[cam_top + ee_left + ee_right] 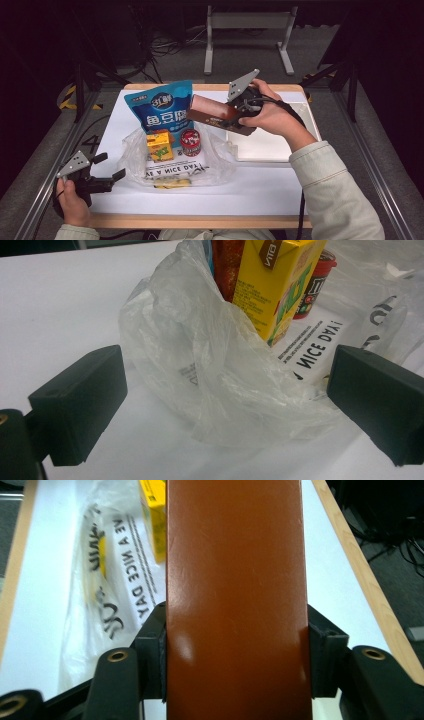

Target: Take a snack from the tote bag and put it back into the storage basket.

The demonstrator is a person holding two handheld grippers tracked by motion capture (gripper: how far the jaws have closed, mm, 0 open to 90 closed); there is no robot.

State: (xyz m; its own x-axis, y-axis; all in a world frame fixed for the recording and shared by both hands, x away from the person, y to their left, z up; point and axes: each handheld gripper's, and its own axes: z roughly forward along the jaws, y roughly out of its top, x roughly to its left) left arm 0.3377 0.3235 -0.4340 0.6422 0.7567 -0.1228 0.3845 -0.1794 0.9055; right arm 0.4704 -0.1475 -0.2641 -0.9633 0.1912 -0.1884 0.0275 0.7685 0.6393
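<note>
A clear plastic bag (175, 162) printed "HAVE A NICE DAY" lies on the white table (250, 185). In it stand a yellow drink carton (159, 145), a red-lidded can (190, 142) and a blue snack pouch (162, 107). My right gripper (235, 112) is shut on a long brown box (220, 114), held in the air above the bag's right side. The box (235, 600) runs up between the jaws. My left gripper (107, 167) stands open at the table's left front corner. The bag's crumpled edge (220, 385) lies between its jaws, with the carton (277, 282) behind.
A white tray (275, 145) sits on the table at the right, under my right hand. A yellow item lies flat in the bag's front (172, 184). The table's wooden edge (200, 221) runs along the front. A metal stand (247, 35) is on the floor beyond.
</note>
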